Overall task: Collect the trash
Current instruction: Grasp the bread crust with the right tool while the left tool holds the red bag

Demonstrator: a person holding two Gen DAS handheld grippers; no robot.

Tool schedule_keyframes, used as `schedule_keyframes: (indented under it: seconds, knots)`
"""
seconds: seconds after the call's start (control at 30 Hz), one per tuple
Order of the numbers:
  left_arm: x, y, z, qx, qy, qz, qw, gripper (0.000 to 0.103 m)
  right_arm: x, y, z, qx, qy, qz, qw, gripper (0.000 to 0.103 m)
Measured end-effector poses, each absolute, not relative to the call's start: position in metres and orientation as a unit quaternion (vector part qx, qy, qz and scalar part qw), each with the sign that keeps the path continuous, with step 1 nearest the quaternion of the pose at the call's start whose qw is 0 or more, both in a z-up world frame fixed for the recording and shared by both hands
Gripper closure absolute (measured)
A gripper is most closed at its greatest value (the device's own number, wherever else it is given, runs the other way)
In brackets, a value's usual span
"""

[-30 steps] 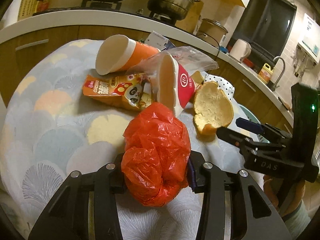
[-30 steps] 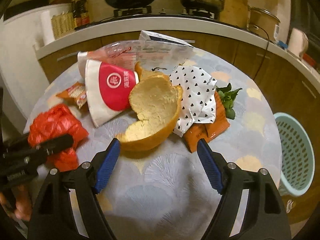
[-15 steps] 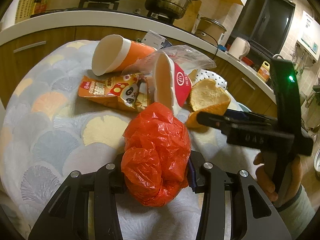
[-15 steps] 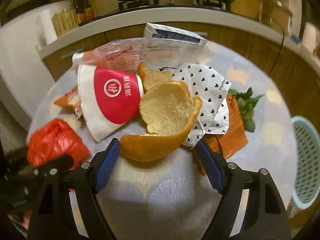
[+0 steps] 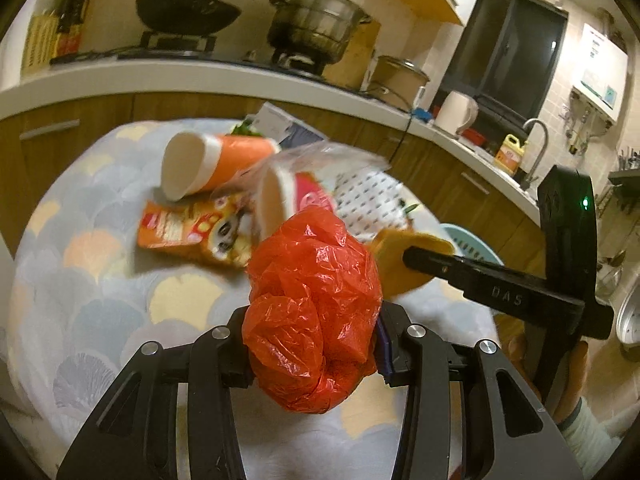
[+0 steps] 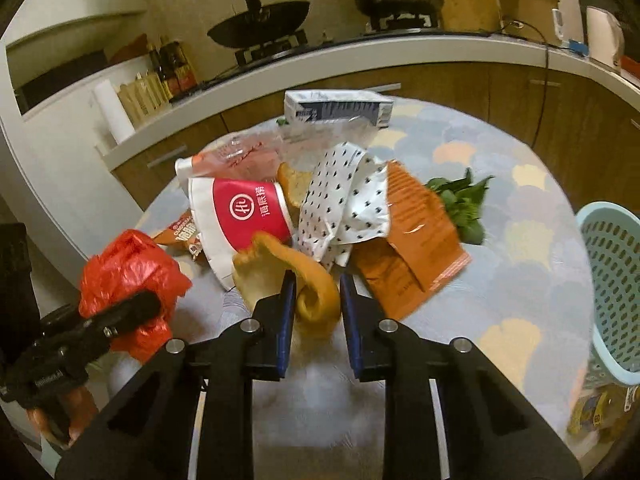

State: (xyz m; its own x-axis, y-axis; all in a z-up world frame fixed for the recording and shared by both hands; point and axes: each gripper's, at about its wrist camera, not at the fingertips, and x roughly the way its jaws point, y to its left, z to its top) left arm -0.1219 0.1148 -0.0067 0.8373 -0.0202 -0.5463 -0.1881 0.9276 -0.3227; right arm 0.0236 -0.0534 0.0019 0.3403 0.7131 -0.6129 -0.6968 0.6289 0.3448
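The round surface with its pale fan-patterned cloth carries a heap of rubbish near the middle, and a light blue perforated plastic basket stands just off its right edge. In the heap lie a white-and-red paper cup on its side, a white wrapper with black hearts draped against it, an orange foil packet beside that, and an orange-and-white paper cup tipped over farther back. The left gripper has its fingers clamped on a crumpled red plastic bag, which sits between them at the near left edge of the surface. The right gripper has its fingers pressed closely on a curled piece of yellow-orange fruit peel, in front of the red cup.
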Motion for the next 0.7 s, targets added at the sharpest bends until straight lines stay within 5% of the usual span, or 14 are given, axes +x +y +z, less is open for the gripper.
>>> schedule_keyframes:
  seconds: [0.7]
  knots:
    - [-0.016, 0.018, 0.067, -0.100, 0.265, -0.051, 0.958, 0.062, 0.072, -0.194, 0.044, 0.051, 0.314, 0.293, 0.902, 0.084]
